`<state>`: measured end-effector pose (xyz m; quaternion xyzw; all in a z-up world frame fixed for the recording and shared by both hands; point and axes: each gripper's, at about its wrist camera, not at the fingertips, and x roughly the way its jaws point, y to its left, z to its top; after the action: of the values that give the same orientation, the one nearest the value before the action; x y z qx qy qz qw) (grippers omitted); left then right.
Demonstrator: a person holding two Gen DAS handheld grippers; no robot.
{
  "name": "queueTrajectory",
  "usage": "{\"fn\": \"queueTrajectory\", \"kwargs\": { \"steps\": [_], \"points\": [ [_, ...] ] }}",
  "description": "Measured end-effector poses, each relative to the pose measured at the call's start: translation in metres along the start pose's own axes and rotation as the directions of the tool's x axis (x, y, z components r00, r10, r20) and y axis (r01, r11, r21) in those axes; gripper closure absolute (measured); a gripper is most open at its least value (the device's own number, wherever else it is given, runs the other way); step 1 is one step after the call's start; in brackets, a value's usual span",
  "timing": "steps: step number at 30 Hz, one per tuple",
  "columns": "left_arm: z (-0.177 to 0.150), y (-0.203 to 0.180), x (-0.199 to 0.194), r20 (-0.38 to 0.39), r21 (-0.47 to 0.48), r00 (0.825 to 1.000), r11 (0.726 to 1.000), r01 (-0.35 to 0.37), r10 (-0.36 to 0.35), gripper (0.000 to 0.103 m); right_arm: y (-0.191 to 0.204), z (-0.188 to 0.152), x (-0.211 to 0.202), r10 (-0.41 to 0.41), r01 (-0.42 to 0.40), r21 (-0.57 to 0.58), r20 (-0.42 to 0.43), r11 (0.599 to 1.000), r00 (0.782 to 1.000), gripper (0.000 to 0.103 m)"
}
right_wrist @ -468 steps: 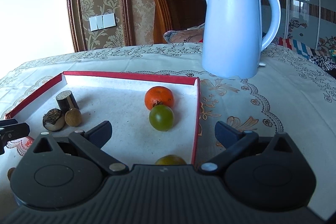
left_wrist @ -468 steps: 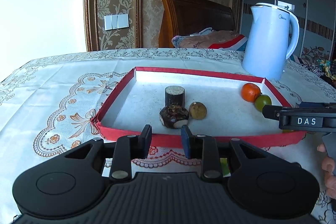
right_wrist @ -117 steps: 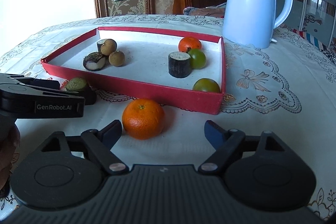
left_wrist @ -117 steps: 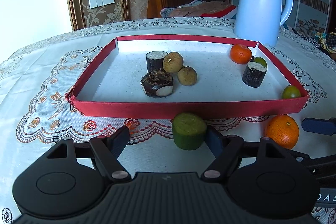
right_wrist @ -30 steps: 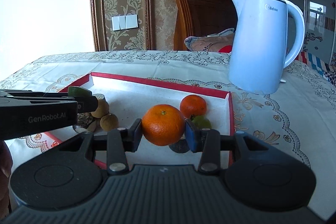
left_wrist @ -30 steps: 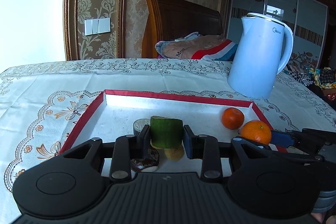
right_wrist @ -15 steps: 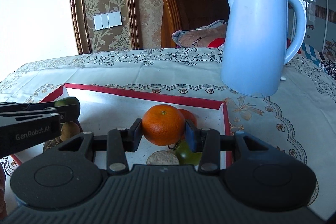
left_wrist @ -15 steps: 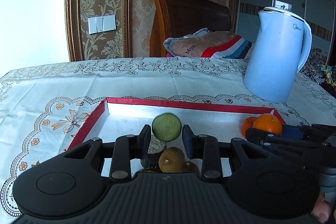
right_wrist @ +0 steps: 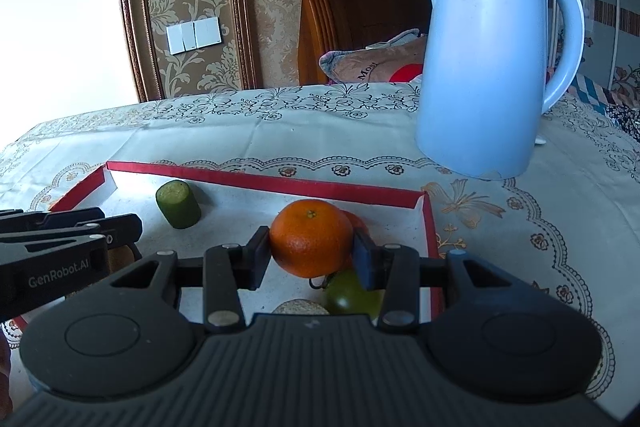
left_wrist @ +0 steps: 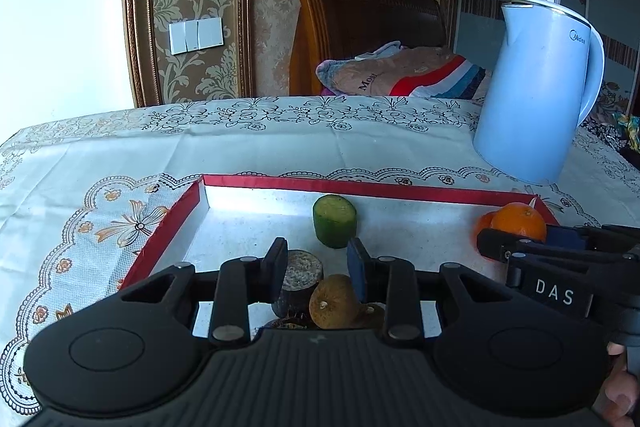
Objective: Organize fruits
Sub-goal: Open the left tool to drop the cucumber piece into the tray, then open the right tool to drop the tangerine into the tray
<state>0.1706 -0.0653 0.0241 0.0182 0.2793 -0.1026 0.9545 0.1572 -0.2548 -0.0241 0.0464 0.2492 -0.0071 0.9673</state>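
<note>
A red-rimmed tray (left_wrist: 168,227) lies on the table. The green cucumber piece (left_wrist: 334,221) lies in it near the far wall; it also shows in the right wrist view (right_wrist: 178,205). My left gripper (left_wrist: 317,269) is open and empty, just behind the cucumber piece and above a dark cylinder piece (left_wrist: 301,277) and a brown round fruit (left_wrist: 333,302). My right gripper (right_wrist: 311,255) is shut on an orange (right_wrist: 311,237) and holds it over the tray's right part, above a green tomato (right_wrist: 350,293) and another orange (right_wrist: 357,223).
A light blue electric kettle (right_wrist: 486,67) stands on the patterned tablecloth just behind the tray's right corner. A wooden headboard (left_wrist: 360,27) with a folded blanket is beyond the table. The tray's far rim (right_wrist: 280,183) is close ahead.
My left gripper has opened and let go of the cucumber piece, which now lies in the tray. My right gripper still holds the orange and has moved slightly forward over the tray.
</note>
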Motion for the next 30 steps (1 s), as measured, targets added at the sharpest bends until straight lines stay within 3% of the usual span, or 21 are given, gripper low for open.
{"fn": "queueTrajectory", "kwargs": {
  "steps": [3,14,24,28,30],
  "points": [
    [0.000,0.001,0.000,0.003,-0.009,1.000,1.000,0.000,0.000,0.071,-0.002,0.000,0.001,0.006,-0.006,0.007,0.001,1.000,1.000,0.062],
    [-0.001,0.004,-0.003,0.005,-0.026,1.000,1.000,-0.008,0.008,0.071,-0.002,0.000,-0.006,-0.011,0.011,0.015,0.039,1.000,0.999,0.034],
    [-0.002,0.006,-0.005,0.014,-0.030,1.000,0.999,-0.012,0.012,0.070,-0.002,-0.001,-0.011,-0.025,0.024,0.017,0.057,1.000,0.998,0.022],
    [-0.004,0.006,-0.006,0.019,-0.032,1.000,0.999,-0.014,0.015,0.052,-0.002,-0.002,-0.012,-0.032,0.031,0.018,0.061,0.999,0.998,0.011],
    [-0.003,0.007,-0.008,0.028,-0.034,0.999,0.999,-0.019,0.020,0.052,-0.003,-0.003,-0.012,-0.029,0.028,0.019,0.058,0.999,0.998,0.011]
  ]
}}
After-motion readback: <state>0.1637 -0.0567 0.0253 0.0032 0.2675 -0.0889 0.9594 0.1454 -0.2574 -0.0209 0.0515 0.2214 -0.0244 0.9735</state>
